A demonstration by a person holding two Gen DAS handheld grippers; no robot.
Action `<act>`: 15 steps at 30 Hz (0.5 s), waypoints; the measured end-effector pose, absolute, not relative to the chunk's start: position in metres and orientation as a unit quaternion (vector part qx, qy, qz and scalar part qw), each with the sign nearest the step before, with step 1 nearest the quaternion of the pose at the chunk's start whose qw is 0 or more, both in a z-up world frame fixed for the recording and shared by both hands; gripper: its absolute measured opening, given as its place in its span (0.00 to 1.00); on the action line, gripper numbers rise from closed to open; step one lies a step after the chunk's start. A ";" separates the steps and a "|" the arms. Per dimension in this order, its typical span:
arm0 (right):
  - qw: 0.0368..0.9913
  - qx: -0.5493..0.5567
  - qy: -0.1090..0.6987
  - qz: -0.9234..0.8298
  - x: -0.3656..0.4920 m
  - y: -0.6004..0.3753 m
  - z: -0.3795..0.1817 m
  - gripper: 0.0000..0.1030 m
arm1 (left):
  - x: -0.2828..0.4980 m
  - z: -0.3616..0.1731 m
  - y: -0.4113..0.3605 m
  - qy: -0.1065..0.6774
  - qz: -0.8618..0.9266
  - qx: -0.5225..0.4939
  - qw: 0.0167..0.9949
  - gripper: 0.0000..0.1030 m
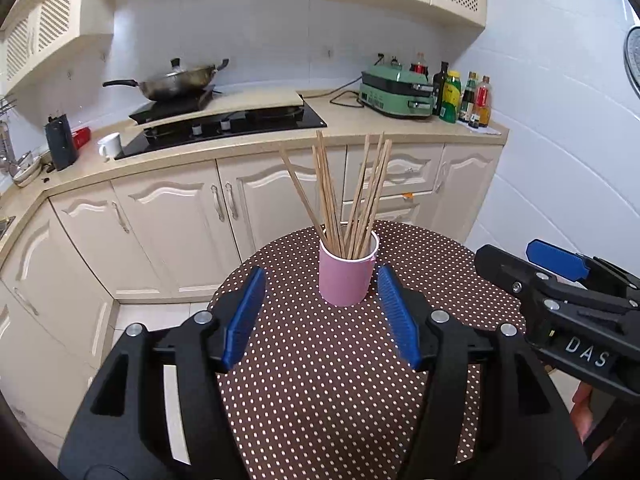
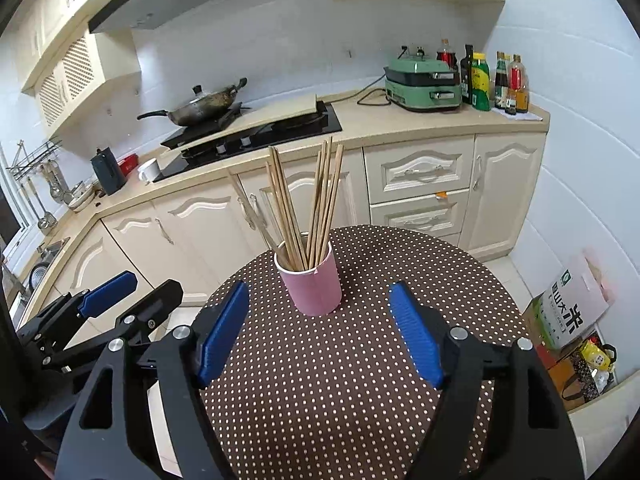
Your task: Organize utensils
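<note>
While both hand-held grippers, left (image 1: pixel 320 312) and right (image 2: pixel 318 332), are held apart and empty, light, stiff chopsticks (image 1: pixel 344 196) in a tippable cup (image 1: pixel 347 278) near the worktop's (image 1: pixel 320 380) far edge are best pinched mid-shaft.

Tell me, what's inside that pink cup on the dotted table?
The pink cup holds a loose bundle of wooden chopsticks, standing upright and fanning outward above the rim. Their lower ends, and anything else at the cup's bottom, are hidden by its wall.
</note>
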State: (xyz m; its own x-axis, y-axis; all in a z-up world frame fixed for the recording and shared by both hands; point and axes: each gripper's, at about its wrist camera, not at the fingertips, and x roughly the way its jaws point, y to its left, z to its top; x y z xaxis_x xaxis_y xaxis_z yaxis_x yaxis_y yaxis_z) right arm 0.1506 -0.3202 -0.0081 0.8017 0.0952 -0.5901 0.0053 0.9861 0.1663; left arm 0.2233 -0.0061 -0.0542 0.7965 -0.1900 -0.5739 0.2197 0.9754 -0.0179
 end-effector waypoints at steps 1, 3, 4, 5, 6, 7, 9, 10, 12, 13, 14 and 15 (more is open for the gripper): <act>0.947 0.079 0.311 0.025 0.144 -0.320 -0.006 0.70 | 0.216 -0.052 -0.006 0.296 -0.104 0.025 0.949 0.59; 0.949 0.079 0.303 0.030 0.130 -0.323 -0.002 0.71 | 0.199 -0.047 -0.006 0.285 -0.096 0.024 0.953 0.62; 0.950 0.077 0.301 0.031 0.124 -0.323 0.000 0.71 | 0.189 -0.043 -0.007 0.280 -0.089 0.022 0.956 0.64; 0.951 0.076 0.299 0.033 0.115 -0.324 0.002 0.72 | 0.181 -0.040 -0.007 0.277 -0.086 0.021 0.957 0.64; 0.952 0.075 0.295 0.035 0.106 -0.326 0.005 0.72 | 0.172 -0.038 -0.007 0.274 -0.084 0.019 0.958 0.64; 0.953 0.074 0.292 0.035 0.099 -0.327 0.007 0.73 | 0.167 -0.036 -0.008 0.272 -0.084 0.017 0.959 0.65; 0.955 0.072 0.287 0.037 0.084 -0.330 0.011 0.74 | 0.147 -0.030 -0.010 0.263 -0.079 0.016 0.961 0.66; 0.955 0.072 0.284 0.036 0.077 -0.331 0.013 0.74 | 0.141 -0.027 -0.010 0.260 -0.077 0.016 0.962 0.68; 0.957 0.073 0.280 0.036 0.059 -0.335 0.016 0.75 | 0.122 -0.022 -0.011 0.253 -0.067 0.015 0.965 0.72; 0.957 0.073 0.279 0.036 0.055 -0.336 0.017 0.75 | 0.113 -0.019 -0.012 0.249 -0.067 0.015 0.966 0.73; 0.958 0.072 0.276 0.035 0.046 -0.338 0.018 0.76 | 0.104 -0.017 -0.013 0.246 -0.068 0.017 0.967 0.73; 0.959 0.070 0.274 0.033 0.038 -0.339 0.020 0.76 | 0.098 -0.015 -0.015 0.244 -0.068 0.020 0.967 0.73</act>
State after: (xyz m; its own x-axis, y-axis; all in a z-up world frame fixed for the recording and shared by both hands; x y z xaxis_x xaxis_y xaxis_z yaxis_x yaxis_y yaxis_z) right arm 0.0381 -0.3388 0.0204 0.8482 0.1011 -0.5200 -0.0247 0.9881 0.1518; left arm 0.0976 -0.0149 -0.0153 0.8712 -0.1224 -0.4755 0.1418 0.9899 0.0050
